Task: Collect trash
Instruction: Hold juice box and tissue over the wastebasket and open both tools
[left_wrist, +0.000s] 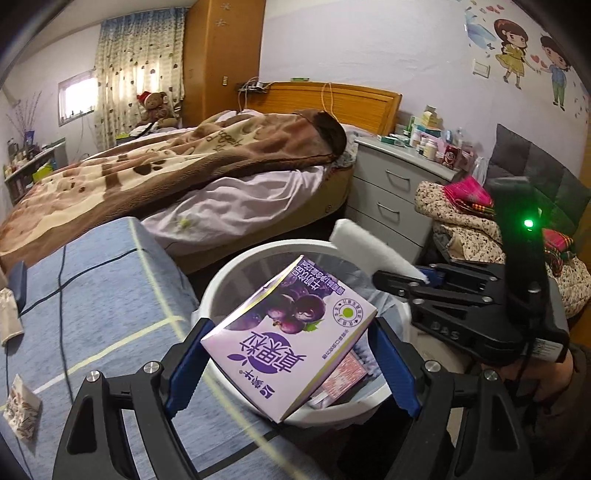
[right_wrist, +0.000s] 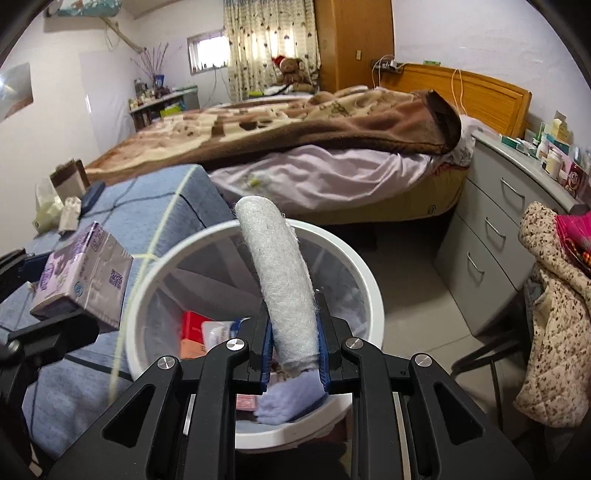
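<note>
My left gripper (left_wrist: 291, 347) is shut on a purple milk carton (left_wrist: 291, 332) and holds it over the rim of the white trash bin (left_wrist: 229, 280). The carton also shows at the left of the right wrist view (right_wrist: 81, 273). My right gripper (right_wrist: 293, 339) is shut on a white fibrous pad (right_wrist: 280, 273) and holds it over the same bin (right_wrist: 369, 280). The pad sticks up past the far rim. In the left wrist view the right gripper (left_wrist: 402, 284) with the pad (left_wrist: 369, 247) is at the right. The bin holds red and white packets (right_wrist: 195, 328).
A blue checked cloth surface (left_wrist: 92, 295) lies left of the bin with a cable, a small snack packet (left_wrist: 22, 410) and crumpled bags (right_wrist: 55, 210). A bed (right_wrist: 295, 147) is behind. A grey drawer unit (right_wrist: 495, 236) and a chair with clothes (right_wrist: 554, 295) stand right.
</note>
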